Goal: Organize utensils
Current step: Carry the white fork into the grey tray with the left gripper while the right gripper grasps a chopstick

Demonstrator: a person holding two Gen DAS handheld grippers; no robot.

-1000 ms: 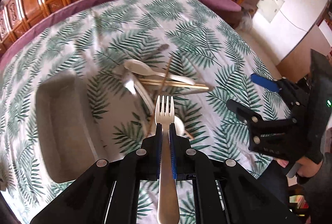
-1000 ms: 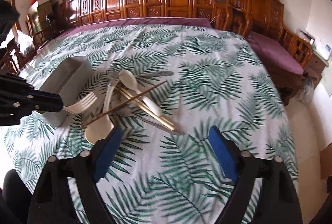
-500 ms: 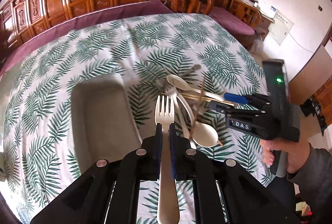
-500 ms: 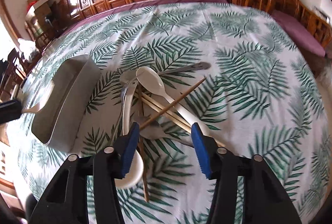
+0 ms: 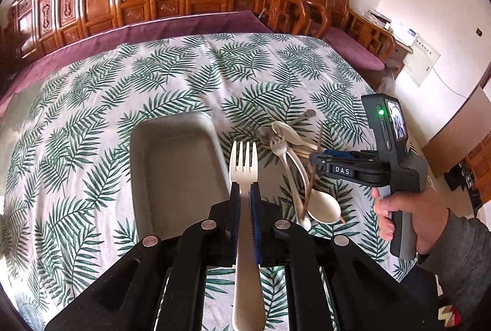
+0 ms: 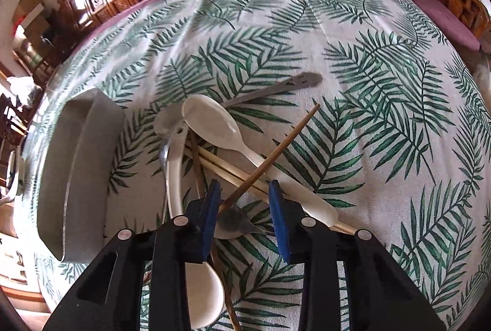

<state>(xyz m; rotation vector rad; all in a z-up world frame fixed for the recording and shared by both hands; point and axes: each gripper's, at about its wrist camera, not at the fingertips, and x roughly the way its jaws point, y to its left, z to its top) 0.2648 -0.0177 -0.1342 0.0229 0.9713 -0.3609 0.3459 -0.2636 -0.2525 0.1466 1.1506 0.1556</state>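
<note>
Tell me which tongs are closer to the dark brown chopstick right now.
Right. The right tongs are open astride the dark brown chopstick in the utensil pile. The left tongs hold a cream fork off beside the gray tray.

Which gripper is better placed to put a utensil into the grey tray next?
Left. The left gripper already holds the cream fork beside the grey tray; the right gripper is open over the pile.

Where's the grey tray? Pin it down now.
Left wrist view: the grey tray lies on the tablecloth, left of the utensil pile, just beyond the held fork.
</note>
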